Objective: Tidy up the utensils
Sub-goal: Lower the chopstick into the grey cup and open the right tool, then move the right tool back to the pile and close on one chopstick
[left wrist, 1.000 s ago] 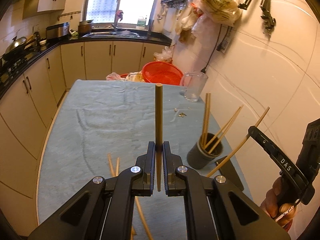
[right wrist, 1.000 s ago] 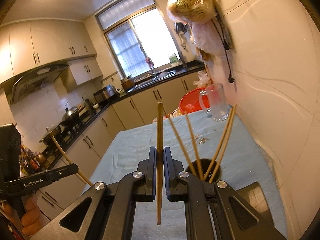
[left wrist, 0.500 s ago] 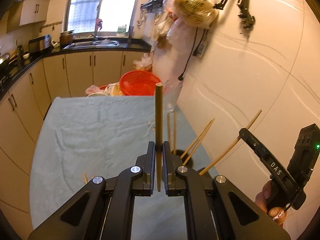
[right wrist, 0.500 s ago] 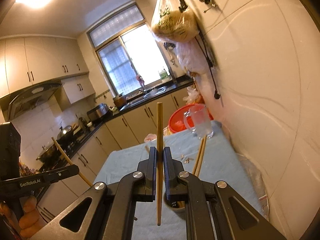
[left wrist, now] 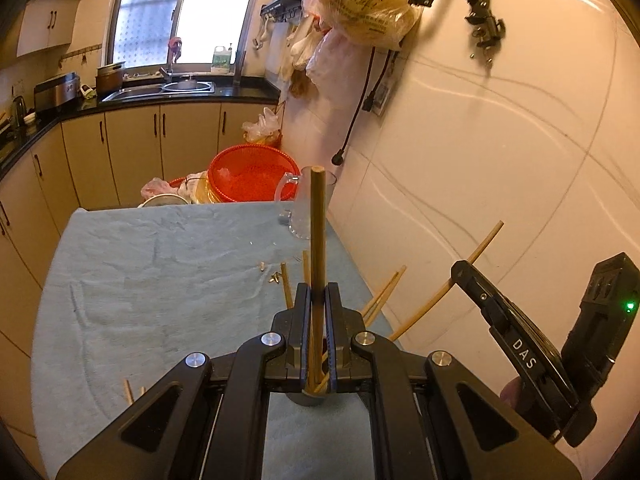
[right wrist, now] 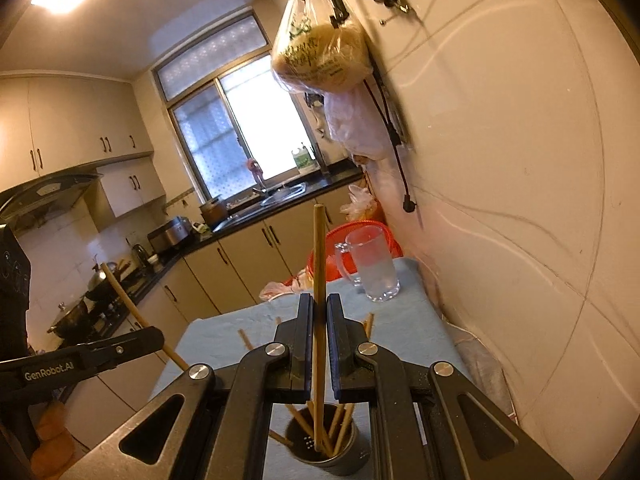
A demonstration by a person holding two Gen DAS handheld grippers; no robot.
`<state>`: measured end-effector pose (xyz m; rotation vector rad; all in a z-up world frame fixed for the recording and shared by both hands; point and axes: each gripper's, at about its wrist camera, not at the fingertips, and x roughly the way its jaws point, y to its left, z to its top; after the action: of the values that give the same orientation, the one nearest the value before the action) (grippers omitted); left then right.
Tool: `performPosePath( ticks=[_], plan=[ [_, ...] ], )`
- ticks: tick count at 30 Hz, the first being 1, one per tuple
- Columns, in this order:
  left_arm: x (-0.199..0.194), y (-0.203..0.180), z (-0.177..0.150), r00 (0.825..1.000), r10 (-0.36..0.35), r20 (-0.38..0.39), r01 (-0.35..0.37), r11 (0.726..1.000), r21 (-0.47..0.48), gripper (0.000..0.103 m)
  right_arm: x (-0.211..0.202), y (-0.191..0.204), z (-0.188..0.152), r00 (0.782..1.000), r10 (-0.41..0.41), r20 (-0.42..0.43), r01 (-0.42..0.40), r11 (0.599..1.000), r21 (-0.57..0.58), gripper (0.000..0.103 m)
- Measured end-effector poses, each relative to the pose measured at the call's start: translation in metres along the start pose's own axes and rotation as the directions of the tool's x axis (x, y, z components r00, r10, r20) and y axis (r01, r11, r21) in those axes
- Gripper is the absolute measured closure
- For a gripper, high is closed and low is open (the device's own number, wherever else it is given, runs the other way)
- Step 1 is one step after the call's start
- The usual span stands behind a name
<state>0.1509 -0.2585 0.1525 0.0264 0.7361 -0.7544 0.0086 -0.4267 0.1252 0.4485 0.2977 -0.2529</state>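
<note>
**Both tongs clamp a chopstick above the dark holder**

The left gripper is closed on an upright chopstick, its lower end over the chopstick holder below the jaws. Loose chopsticks lie on the blue cloth to its left. The right gripper pinches another chopstick whose tip sits inside the holder among several others. A glass mug stands ahead, slightly right.

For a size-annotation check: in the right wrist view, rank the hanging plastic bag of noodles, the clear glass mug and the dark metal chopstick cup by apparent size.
1. Hanging plastic bag of noodles
2. Clear glass mug and dark metal chopstick cup: unranked. They look similar, and the cup is partly hidden and nearer the camera.
</note>
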Motion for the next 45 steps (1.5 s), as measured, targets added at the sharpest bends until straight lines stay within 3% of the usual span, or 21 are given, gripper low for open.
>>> performPosePath(
  ticks=[19,24,32,36,45],
  plan=[
    [0.072,0.031,-0.029,0.989,0.023,-0.149,-0.031,0.998,-0.053,0.097,0.06,-0.022,-0.035,0.985,-0.014,-0.171,0.018,0.999,0.026,0.095],
    [0.069,0.032,-0.027,0.99,0.026,-0.141,-0.034,0.998,-0.059,0.096,0.062,-0.025,-0.036,0.983,0.005,-0.186,0.002,0.999,0.033,0.092],
    [0.048,0.033,-0.026,0.994,0.012,-0.113,-0.02,0.997,-0.073,0.095,0.04,-0.022,-0.028,0.99,0.014,-0.137,-0.009,0.999,0.035,0.09],
    [0.027,0.035,-0.026,0.997,0.021,-0.074,-0.026,0.997,-0.071,0.076,0.023,-0.016,-0.025,0.993,0.023,-0.113,-0.02,0.999,0.027,0.087],
    [-0.013,0.057,-0.044,0.998,0.046,-0.044,-0.05,0.995,-0.088,0.073,0.003,0.008,-0.041,0.987,0.072,-0.143,-0.073,0.997,0.0,0.07]
  ],
)
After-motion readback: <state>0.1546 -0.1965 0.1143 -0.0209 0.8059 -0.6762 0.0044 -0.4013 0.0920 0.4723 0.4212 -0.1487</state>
